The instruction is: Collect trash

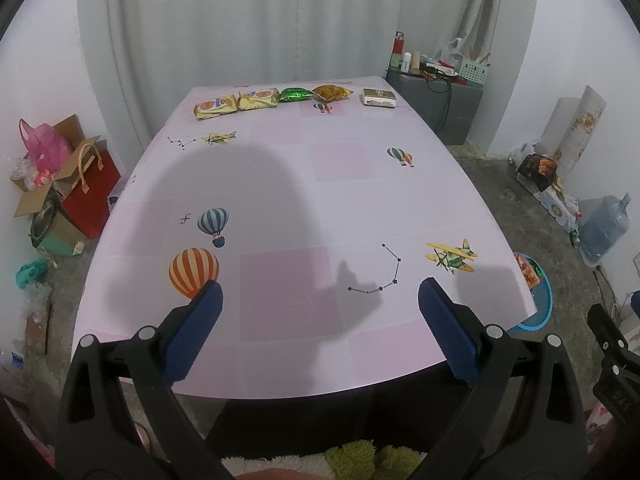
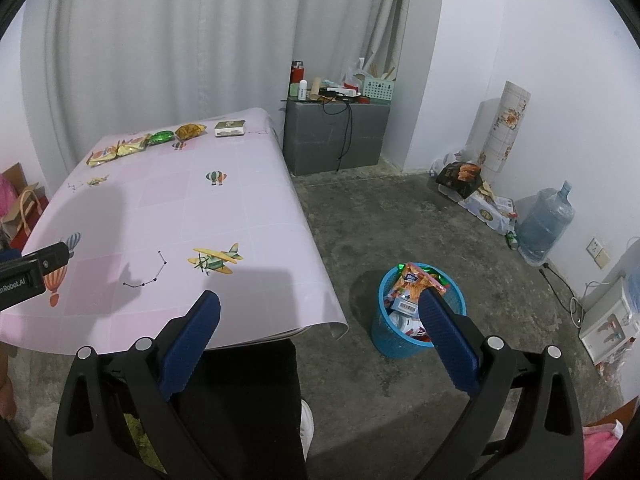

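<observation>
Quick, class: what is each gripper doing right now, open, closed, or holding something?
Left gripper: open, holding nothing.
Right gripper: open, holding nothing.

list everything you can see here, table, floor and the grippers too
yellow snack packets: 2, yellow with orange print, far edge of table, side by side
green foil wrapper: 1, shiny green, far edge, next to the yellow pair
orange-brown snack bag: 1, far edge, beside the green one
white and green carton: 1, far right corner of table
pink patterned tablecloth table: 1, pink with balloon and plane prints
blue plastic mesh bin: 1, blue, on floor right of table, stuffed with wrappers
grey cabinet: 1, against back wall, cluttered top
water jug: 1, clear blue, by right wall
red paper bag: 1, floor left of table
left gripper: open, empty, above near edge of table
right gripper: open, empty, between table edge and bin
</observation>
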Available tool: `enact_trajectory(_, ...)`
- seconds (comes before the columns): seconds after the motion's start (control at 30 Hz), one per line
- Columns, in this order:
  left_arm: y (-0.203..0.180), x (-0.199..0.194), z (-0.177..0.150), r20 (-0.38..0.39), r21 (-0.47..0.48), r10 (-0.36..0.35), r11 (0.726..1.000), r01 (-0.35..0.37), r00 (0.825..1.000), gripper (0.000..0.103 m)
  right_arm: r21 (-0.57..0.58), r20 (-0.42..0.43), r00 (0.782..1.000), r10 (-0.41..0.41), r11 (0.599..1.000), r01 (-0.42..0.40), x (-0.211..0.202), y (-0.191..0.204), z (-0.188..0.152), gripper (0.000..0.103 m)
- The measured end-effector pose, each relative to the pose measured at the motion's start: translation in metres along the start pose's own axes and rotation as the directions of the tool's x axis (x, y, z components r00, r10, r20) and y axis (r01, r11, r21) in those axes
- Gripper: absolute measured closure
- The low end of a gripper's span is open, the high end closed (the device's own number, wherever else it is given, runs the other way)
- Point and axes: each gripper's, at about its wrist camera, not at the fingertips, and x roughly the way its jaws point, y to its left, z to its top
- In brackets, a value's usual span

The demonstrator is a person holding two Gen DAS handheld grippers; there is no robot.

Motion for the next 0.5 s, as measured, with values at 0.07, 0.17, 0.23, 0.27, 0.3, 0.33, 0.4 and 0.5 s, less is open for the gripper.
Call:
enact_trajectory(0.07, 0.0004, 0.0008, 0.0, -0.002, 0.0, 0.0, 1.0, 0.0, 1.0, 0.009, 0.001, 0.0, 1.0, 0.001, 1.0, -0.001, -0.0001, 0.0001, -0.0001, 0.007)
enact_trajectory(0.17, 0.0007, 0.0008, -0.0002, -0.002, 0.0, 0.001, 1.0, -0.001, 1.0, 0.009, 0.001, 0.0, 1.0, 0.001, 1.0, -0.001, -0.0001, 0.0003, -0.0003, 0.007)
enact_trajectory(0.23, 0.0008, 0.0009, -0.0002, -0.002, 0.0, 0.001, 1.0, -0.001, 1.0, 0.009, 0.0, -0.001, 1.0, 0.002, 1.0, -0.002, -0.0002, 0.0005, 0.0006, 0.007)
enact_trajectory(0.27, 0.0009, 0.001, -0.0001, -0.001, 0.0, 0.001, 1.0, -0.001, 1.0, 0.009, 0.0, -0.001, 1.0, 0.001, 1.0, -0.001, -0.0002, 0.0007, 0.0006, 0.007)
enact_trajectory(0.3, 0.0009, 0.0012, 0.0001, -0.002, 0.001, 0.0, 1.0, 0.0, 1.0, 0.009, -0.002, -0.001, 1.0, 0.001, 1.0, -0.001, 0.0, 0.0009, 0.001, 0.007)
enact_trajectory(0.33, 0.001, 0.0013, 0.0, -0.003, 0.001, 0.0, 1.0, 0.0, 1.0, 0.009, -0.002, -0.001, 1.0, 0.001, 1.0, -0.001, -0.0001, 0.001, 0.001, 0.007)
enact_trajectory(0.4, 0.0012, 0.001, -0.0003, -0.005, 0.001, 0.0, 1.0, 0.0, 1.0, 0.009, -0.003, -0.001, 1.0, 0.002, 1.0, -0.002, 0.0004, 0.0018, 0.0019, 0.007)
enact_trajectory(0.5, 0.0024, 0.0007, -0.001, -0.005, 0.001, 0.002, 1.0, -0.002, 1.0, 0.009, -0.004, 0.0, 1.0, 0.003, 1.0, -0.003, 0.0006, 0.0019, 0.002, 0.007)
